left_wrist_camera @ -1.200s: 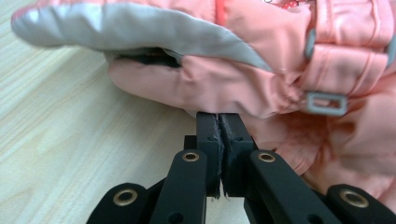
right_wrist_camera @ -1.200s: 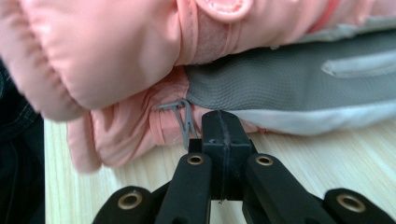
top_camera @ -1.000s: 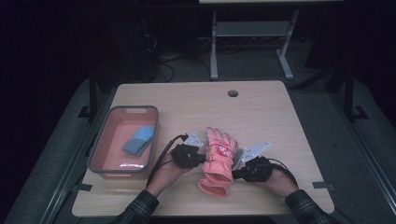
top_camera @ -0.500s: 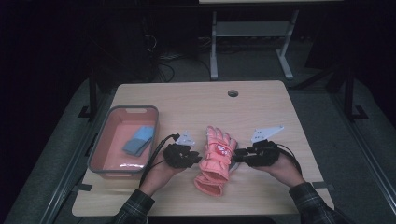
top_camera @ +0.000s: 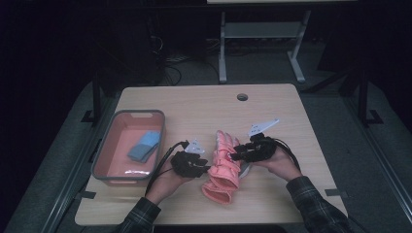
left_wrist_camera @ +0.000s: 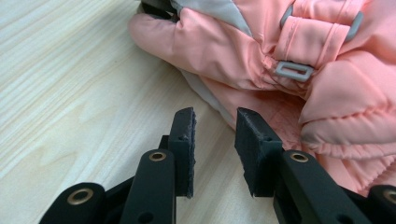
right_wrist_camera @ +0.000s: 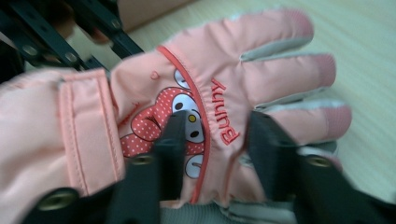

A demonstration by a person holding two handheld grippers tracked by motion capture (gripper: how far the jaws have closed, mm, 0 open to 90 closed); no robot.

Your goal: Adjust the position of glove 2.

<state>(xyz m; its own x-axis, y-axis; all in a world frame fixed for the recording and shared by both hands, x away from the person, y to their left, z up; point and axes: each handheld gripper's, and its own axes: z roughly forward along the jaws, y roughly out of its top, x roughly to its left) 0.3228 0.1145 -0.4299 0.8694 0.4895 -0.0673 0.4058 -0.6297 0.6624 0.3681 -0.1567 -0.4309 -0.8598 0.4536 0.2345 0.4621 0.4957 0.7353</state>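
Note:
A pink padded glove (top_camera: 222, 167) lies flat on the wooden table (top_camera: 194, 107), fingers pointing away from me. Its back carries a bunny print and the word "Bunny" (right_wrist_camera: 224, 112). At the glove's left edge by the cuff, my left gripper (top_camera: 206, 168) rests low. Its jaws (left_wrist_camera: 215, 126) have just been opening and nothing is between them; the glove (left_wrist_camera: 261, 51) lies just beyond its tips. My right gripper (top_camera: 234, 155) hovers over the glove's right side. Its jaws (right_wrist_camera: 212, 126) have just been opening too, with the print showing in the gap.
A pink bin with a grey rim (top_camera: 138, 113) stands at the table's left and holds a folded blue cloth (top_camera: 145, 144). A small round hole (top_camera: 242, 97) sits near the far edge. A metal stand (top_camera: 260, 34) is on the floor beyond.
Both grippers went from shut at the glove's sides to open. The right gripper lifted and moved toward the glove's fingers. The left hand and the glove stayed put.

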